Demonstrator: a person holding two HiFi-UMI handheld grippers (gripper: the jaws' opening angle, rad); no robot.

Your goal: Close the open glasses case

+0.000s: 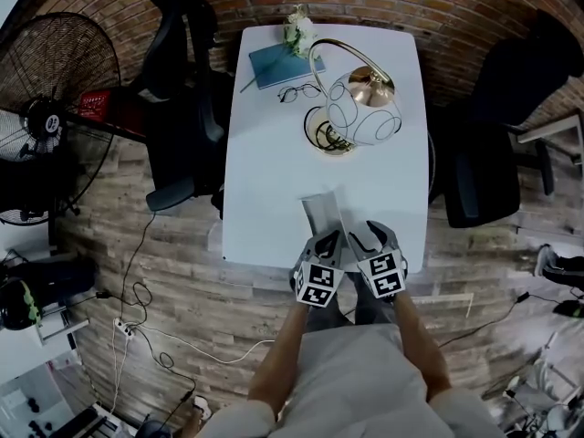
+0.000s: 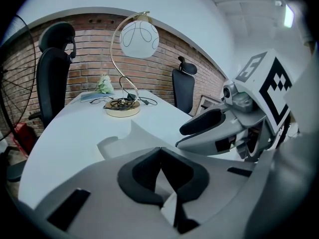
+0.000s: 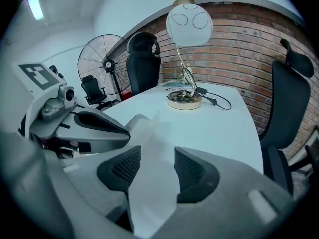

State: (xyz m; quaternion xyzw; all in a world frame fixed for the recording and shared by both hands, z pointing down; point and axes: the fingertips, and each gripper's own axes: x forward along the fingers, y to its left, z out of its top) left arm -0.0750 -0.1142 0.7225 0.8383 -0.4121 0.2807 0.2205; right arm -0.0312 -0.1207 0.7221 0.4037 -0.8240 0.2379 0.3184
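The grey glasses case (image 1: 321, 210) lies open on the white table (image 1: 274, 153), close to the front edge. My left gripper (image 1: 327, 241) sits at the case's near end with its black pads (image 2: 142, 171) pressed together. In the left gripper view the case (image 2: 124, 136) spreads just beyond them. My right gripper (image 1: 365, 237) is right beside the left one. In the right gripper view its pads (image 3: 197, 171) stand apart, and a pale flap of the case (image 3: 148, 133) rises between them. The left gripper (image 3: 107, 128) shows at that view's left.
A gold lamp with a white globe (image 1: 360, 108) stands mid-table. Behind it lie glasses (image 1: 299, 91), a teal notebook (image 1: 274, 64) and a small flower bunch (image 1: 298, 33). Black office chairs (image 1: 178, 89) (image 1: 497, 117) flank the table. A floor fan (image 1: 46, 108) stands at the left.
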